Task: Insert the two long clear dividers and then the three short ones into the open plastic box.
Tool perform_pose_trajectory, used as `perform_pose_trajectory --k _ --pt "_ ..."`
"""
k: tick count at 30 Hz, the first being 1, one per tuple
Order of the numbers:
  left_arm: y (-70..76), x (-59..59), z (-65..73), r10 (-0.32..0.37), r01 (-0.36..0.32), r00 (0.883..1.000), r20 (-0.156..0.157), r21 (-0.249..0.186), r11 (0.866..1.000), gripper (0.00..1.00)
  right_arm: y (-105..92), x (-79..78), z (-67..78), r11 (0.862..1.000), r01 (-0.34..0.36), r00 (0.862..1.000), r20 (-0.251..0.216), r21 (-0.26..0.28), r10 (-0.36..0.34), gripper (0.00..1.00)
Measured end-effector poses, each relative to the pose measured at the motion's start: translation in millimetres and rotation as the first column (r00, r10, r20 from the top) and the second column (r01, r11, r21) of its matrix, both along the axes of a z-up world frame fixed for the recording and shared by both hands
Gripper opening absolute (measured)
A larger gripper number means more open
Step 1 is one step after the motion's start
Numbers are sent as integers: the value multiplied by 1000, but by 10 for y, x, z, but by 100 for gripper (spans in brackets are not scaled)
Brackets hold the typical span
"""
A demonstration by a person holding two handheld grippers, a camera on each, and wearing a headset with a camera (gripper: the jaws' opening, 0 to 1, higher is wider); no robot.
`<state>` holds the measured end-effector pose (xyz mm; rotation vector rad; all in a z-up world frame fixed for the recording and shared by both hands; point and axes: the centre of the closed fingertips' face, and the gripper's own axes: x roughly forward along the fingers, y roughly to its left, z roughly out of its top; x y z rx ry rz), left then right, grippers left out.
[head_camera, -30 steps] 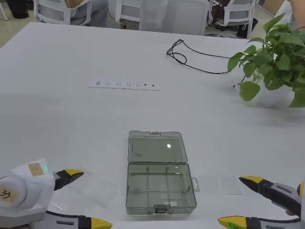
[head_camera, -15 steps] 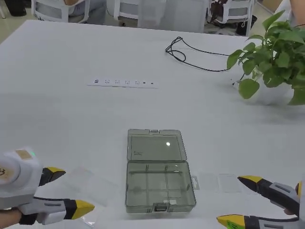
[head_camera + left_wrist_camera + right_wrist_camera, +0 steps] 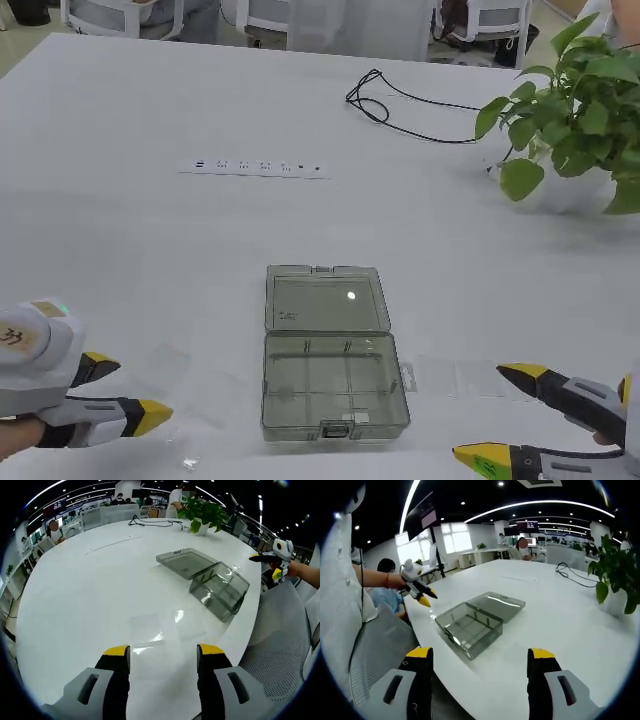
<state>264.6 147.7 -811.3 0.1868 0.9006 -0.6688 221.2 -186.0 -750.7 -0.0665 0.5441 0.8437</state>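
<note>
Clear dividers (image 3: 150, 629) are lying flat on the surface (image 3: 150, 240) just left of the open plastic box (image 3: 335, 398), as the left gripper (image 3: 140, 387), jaws spread, is drawing back to line up on them, the right gripper (image 3: 478, 412) waiting spread, with nothing seemingly inserted yet.

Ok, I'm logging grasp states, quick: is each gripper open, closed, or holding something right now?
Left gripper: open, holding nothing.
Right gripper: open, holding nothing.
</note>
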Motion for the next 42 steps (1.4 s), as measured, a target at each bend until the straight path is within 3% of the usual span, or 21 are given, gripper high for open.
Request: perform_pose_trajectory --k 2,5,14,22,24,25,32,42 --pt "59 13 -54 21 -21 1000 -19 32 999 50 -1 2 -5 1000 2 1000 -1 1 -2 78" --pt "82 30 -101 40 -39 998 -41 39 998 47 -2 5 -10 1000 4 1000 -1 4 -4 78" --pt "129 25 -244 45 -35 994 -95 112 993 42 -4 7 -20 1000 10 1000 -4 9 -10 77" --pt "123 18 -293 40 -22 992 -119 148 989 38 -12 3 -29 1000 17 1000 -7 12 -17 77" --pt "157 -4 -327 43 -18 990 -136 177 984 36 -10 -1 -30 1000 17 1000 -9 13 -17 77" --pt "159 28 -314 25 -4 993 -112 185 983 33 -10 -2 -29 1000 17 1000 -8 13 -17 77" --pt "167 19 -331 32 -4 990 -136 207 978 32 -13 -3 -34 1000 19 1000 -10 12 -19 77" --pt "180 53 -353 31 18 981 -190 250 968 32 17 6 -32 1000 12 1000 -9 14 -12 77"
